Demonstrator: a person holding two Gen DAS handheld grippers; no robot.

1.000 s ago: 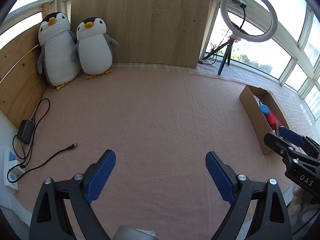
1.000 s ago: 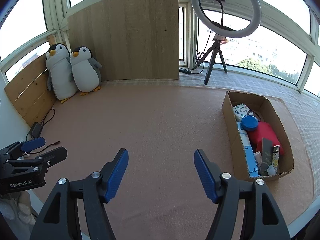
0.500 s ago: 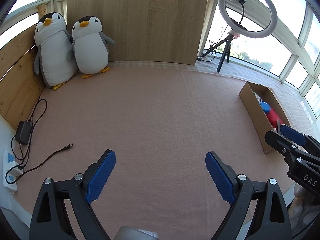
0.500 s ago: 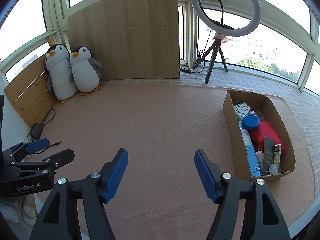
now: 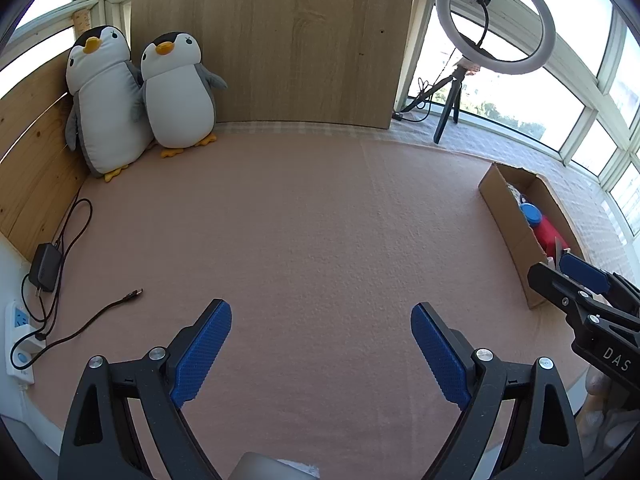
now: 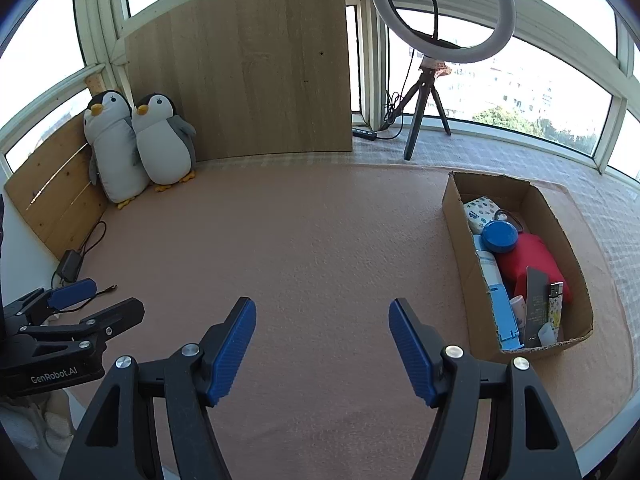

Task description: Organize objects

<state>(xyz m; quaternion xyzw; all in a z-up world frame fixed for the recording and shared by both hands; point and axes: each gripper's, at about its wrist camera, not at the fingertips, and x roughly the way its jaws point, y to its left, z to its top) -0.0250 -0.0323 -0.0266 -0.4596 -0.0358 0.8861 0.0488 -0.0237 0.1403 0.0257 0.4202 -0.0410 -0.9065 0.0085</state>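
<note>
A cardboard box [image 6: 454,208] [image 5: 505,208] stands on the pink mat at the right, holding a red soft item [image 6: 530,258], a blue round lid [image 6: 499,237], a light blue pack [image 6: 502,312], a patterned pouch [image 6: 480,210], a lighter [image 6: 556,300] and other small things. My left gripper [image 5: 320,328] hovers open over bare mat, nothing between its blue pads. My right gripper [image 6: 322,322] also stands open and empty, left of the box; it shows at the right edge of the left wrist view [image 5: 568,272]. The left gripper [image 6: 92,300] appears at the lower left of the right wrist view.
Two plush penguins [image 5: 140,100] [image 6: 140,148] lean in the far left corner against wooden boards. A charger and black cable [image 5: 60,264] lie by a power strip [image 5: 18,344] at the left edge. A ring light on a tripod [image 6: 440,40] stands behind the mat.
The left wrist view has shifted slightly, so the penguins and box sit a little differently in frame. Both grippers stay open and empty.
</note>
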